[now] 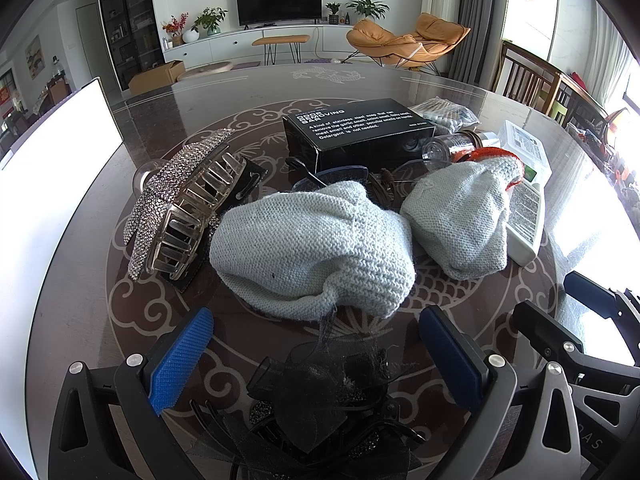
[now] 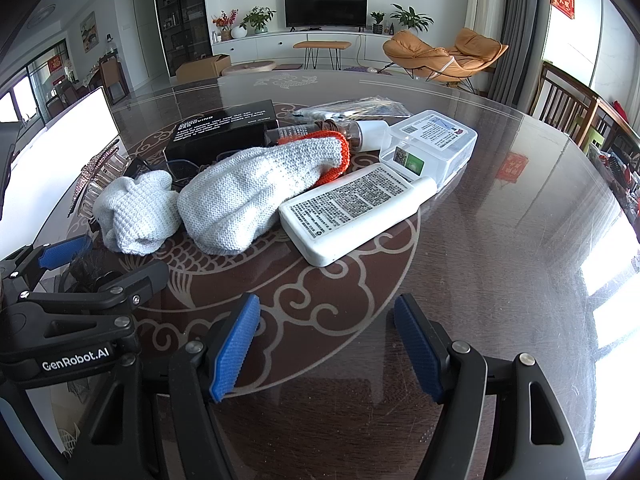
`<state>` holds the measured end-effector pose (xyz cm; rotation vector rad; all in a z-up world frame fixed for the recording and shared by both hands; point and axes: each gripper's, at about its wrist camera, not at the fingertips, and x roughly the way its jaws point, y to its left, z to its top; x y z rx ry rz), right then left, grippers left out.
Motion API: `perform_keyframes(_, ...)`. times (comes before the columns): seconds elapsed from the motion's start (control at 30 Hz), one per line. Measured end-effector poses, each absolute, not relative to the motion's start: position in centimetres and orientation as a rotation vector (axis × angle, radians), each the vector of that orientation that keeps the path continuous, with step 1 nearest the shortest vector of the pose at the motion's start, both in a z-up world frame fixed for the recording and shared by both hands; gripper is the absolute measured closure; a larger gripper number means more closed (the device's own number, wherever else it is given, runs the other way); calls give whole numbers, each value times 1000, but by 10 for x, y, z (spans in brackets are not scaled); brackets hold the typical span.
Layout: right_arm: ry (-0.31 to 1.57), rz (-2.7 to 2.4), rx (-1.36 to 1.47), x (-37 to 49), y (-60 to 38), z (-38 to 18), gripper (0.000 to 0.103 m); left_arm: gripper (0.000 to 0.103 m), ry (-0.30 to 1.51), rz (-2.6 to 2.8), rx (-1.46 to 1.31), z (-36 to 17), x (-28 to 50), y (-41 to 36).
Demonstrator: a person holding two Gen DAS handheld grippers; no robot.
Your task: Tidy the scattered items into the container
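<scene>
Scattered items lie on a dark patterned table. My left gripper is open, its blue pads on either side of a black mesh hair bow on the table. Beyond it lie two grey knitted gloves, a rhinestone claw clip, a black box, a small bottle and a white tube. My right gripper is open and empty above bare table, in front of the white tube, gloves and a clear plastic case. The white container stands at the left.
The left gripper's body shows at the left of the right wrist view. Wooden chairs stand at the table's right edge. A plastic packet lies behind the bottle. A TV and an orange lounge chair stand far behind.
</scene>
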<state>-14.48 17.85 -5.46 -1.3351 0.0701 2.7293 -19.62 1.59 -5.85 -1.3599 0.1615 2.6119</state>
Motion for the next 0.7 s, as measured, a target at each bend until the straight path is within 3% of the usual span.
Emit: perform_keyframes(0.7, 70, 2729, -1335, -145, 179, -55, 32, 0, 162, 2611, -1359, -58, -195, 16)
